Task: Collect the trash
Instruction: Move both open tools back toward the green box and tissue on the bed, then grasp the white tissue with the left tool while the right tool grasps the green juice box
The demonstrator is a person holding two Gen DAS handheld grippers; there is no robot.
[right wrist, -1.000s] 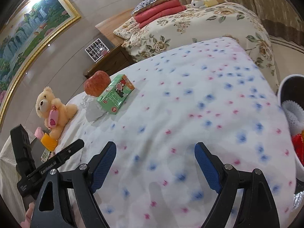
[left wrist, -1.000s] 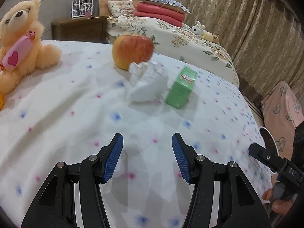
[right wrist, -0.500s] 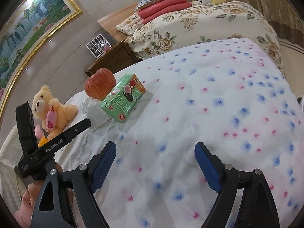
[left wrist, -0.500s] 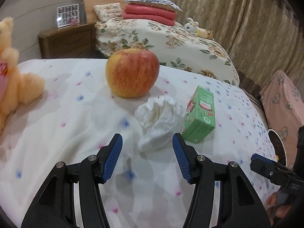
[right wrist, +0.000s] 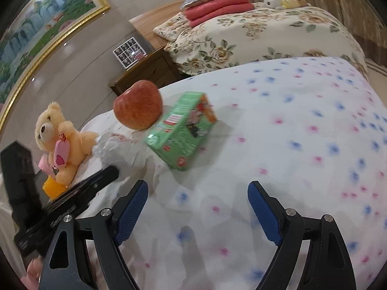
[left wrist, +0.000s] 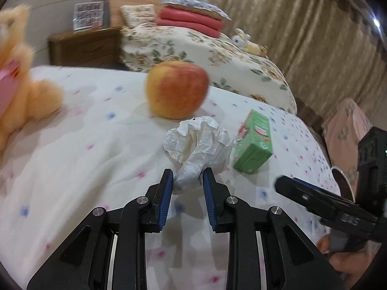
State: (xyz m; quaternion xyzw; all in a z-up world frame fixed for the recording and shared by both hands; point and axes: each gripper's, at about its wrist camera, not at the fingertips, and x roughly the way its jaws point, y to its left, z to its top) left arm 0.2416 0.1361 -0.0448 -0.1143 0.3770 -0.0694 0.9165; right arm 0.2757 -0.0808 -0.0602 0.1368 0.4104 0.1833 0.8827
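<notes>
Crumpled white tissue (left wrist: 198,142) pinched in left hand-held gripper (left wrist: 188,178); right hand-held gripper (right wrist: 198,194) wide apart; carton (right wrist: 182,130) lettering unreadable.

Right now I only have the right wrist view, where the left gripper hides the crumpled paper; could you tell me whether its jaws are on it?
Observer: Yes, the left gripper has its jaws pinched on the lower tail of the crumpled paper.
Operator: Thanks. Does it touch the green carton?
Observer: Its right edge reaches the green carton; contact is unclear.
Operator: And the apple?
Observer: The apple sits just behind the paper, outside the jaws.
</notes>
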